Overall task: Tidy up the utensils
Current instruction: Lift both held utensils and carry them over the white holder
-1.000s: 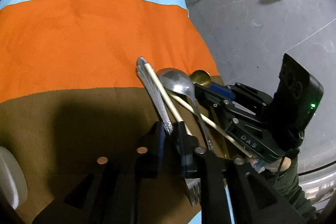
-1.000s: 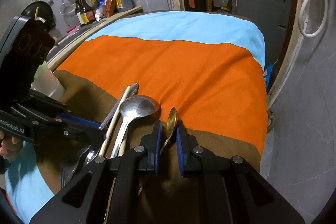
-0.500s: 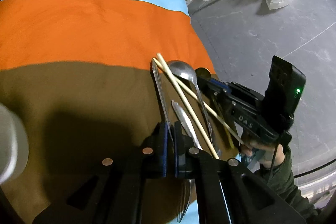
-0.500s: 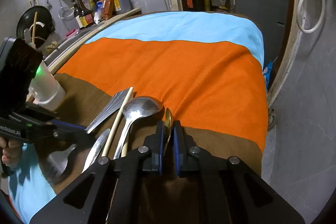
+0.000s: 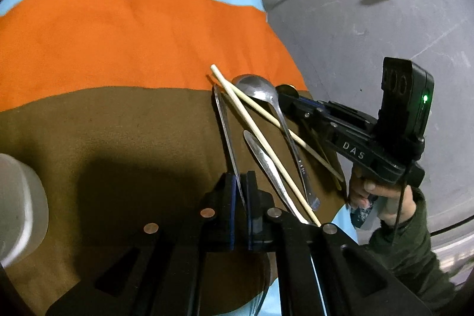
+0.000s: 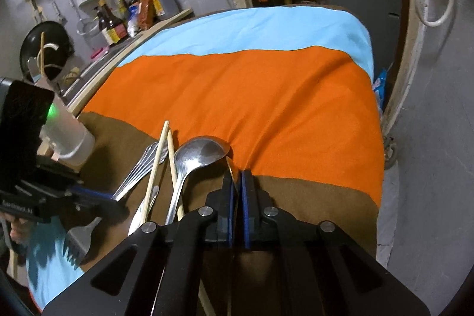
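Observation:
Several utensils lie on the brown band of the cloth. My left gripper [image 5: 240, 182] is shut on a steel fork [image 5: 226, 132], held edge-on by its handle; its tines [image 6: 77, 245] show in the right wrist view. My right gripper [image 6: 236, 178] is shut on a small gold spoon [image 6: 230, 168], whose bowl [image 5: 286, 90] shows past a big steel spoon [image 5: 257, 88]. Two wooden chopsticks [image 5: 251, 126] cross over a steel knife [image 5: 266, 165]. The big spoon [image 6: 201, 151] and chopsticks [image 6: 158, 156] lie left of my right gripper.
A white plastic cup [image 6: 66, 138] stands on the cloth at the left; it also shows in the left wrist view [image 5: 17, 203]. The striped cloth [image 6: 251, 96] ends at a drop to the grey floor [image 5: 355, 19] on the right. Bottles [image 6: 118, 22] stand on a far counter.
My left gripper has lifted and turned the fork's handle, so it now stands edge-on apart from the chopsticks. The white cup has come into the left wrist view. My right gripper closed tighter on the gold spoon.

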A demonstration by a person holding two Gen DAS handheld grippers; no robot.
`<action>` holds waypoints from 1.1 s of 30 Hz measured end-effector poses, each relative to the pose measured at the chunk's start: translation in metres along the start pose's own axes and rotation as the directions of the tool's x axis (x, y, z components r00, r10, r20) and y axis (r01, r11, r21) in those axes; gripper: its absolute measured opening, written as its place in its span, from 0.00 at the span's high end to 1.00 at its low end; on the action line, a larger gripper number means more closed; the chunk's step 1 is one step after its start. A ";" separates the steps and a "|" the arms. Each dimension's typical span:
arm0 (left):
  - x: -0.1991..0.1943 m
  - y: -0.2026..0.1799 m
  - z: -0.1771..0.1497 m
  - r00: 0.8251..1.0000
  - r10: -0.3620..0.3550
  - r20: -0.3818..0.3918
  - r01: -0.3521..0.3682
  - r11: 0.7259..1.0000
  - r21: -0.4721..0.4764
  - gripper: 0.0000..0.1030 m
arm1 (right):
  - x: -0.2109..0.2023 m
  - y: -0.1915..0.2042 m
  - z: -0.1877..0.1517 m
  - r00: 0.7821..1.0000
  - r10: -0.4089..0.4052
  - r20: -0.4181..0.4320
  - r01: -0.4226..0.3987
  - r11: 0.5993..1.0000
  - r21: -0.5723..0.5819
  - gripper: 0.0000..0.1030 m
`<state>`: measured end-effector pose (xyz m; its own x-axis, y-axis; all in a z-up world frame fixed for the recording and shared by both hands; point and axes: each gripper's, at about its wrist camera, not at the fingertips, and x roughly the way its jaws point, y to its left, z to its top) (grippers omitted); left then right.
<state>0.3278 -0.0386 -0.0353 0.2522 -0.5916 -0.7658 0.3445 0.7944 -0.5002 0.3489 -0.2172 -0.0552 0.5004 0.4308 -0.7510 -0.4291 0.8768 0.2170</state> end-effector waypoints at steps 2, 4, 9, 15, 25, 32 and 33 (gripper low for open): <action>-0.005 -0.001 -0.009 0.999 -0.031 0.035 0.031 1.000 -0.001 0.98 | -0.008 -0.001 -0.001 0.999 0.000 0.045 -0.001 1.000 0.025 0.98; -0.014 -0.002 -0.017 0.994 -0.073 0.080 0.073 0.997 0.002 0.99 | -0.020 -0.002 -0.004 0.994 -0.005 0.111 -0.001 0.999 0.052 0.98; -0.042 -0.007 -0.036 0.969 -0.127 0.211 0.122 0.992 0.037 1.00 | -0.049 0.010 -0.012 0.968 -0.002 0.252 -0.017 0.997 0.070 0.98; -0.077 -0.008 -0.057 0.917 -0.121 0.379 0.104 0.993 0.064 1.00 | -0.074 0.036 -0.016 0.917 0.000 0.400 -0.013 0.999 0.031 0.98; -0.137 -0.018 -0.066 0.783 -0.087 0.616 0.048 0.996 0.079 1.00 | -0.112 0.081 0.002 0.782 0.130 0.610 -0.114 0.991 -0.065 0.98; -0.186 -0.016 -0.071 0.689 -0.040 0.724 -0.030 0.996 0.083 1.00 | -0.124 0.131 0.025 0.667 0.246 0.703 -0.179 0.969 -0.169 0.98; -0.193 -0.013 -0.073 0.675 -0.035 0.737 -0.037 0.996 0.081 1.00 | -0.124 0.140 0.030 0.652 0.262 0.712 -0.187 0.965 -0.184 0.98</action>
<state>0.2089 0.0750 0.0896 0.8247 -0.5285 -0.2017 0.4073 0.8022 -0.4366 0.2494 -0.1419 0.0867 0.7491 0.6624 0.0112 -0.6458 0.7264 0.2352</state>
